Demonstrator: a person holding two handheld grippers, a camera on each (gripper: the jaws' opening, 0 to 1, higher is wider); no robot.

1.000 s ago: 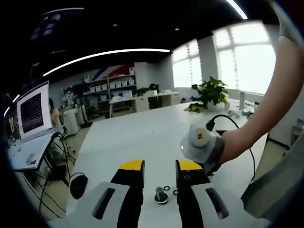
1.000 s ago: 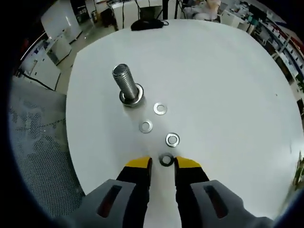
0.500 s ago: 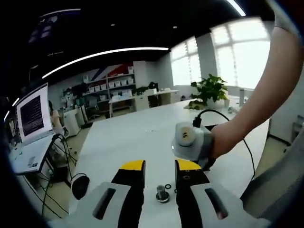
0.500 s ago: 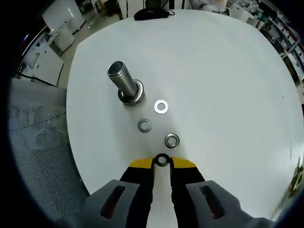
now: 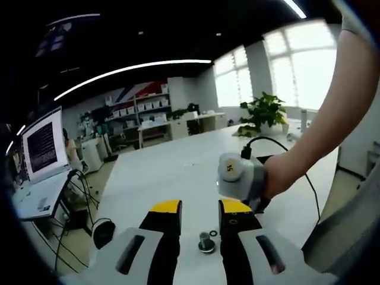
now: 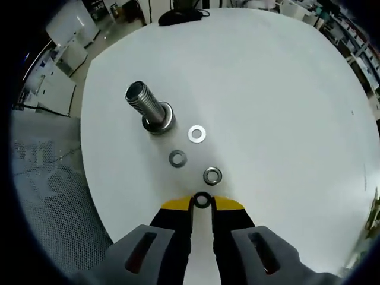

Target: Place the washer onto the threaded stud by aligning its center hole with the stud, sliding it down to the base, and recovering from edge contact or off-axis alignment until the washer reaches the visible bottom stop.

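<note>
- In my right gripper view the right tongs (image 6: 202,202) stand narrow, their yellow tips pinching a dark washer (image 6: 202,200) on both sides; I cannot tell whether it is lifted or resting on the white worktop (image 6: 279,113).
- Ahead of it the threaded stud (image 6: 146,104) stands in its base collar, leaning toward the upper left in this fisheye view; its foot is partly hidden by its own shaft.
- Three loose washers lie between stud and tongs: a bright one (image 6: 196,133) beside the collar, a grey one (image 6: 177,158) below it, a thicker one (image 6: 212,175) nearest the tips, none touching.
- In my left gripper view the left tongs (image 5: 199,209) are apart with nothing between them; the stud (image 5: 206,242) looks small and squat in the gap, its thread too small to make out.
- That view also catches the person's hand (image 5: 279,173) on the other gripper's grey body (image 5: 237,176), whose tips are hidden behind my own jaw, plus a monitor (image 5: 43,144) and a potted plant (image 5: 262,113) far off.
</note>
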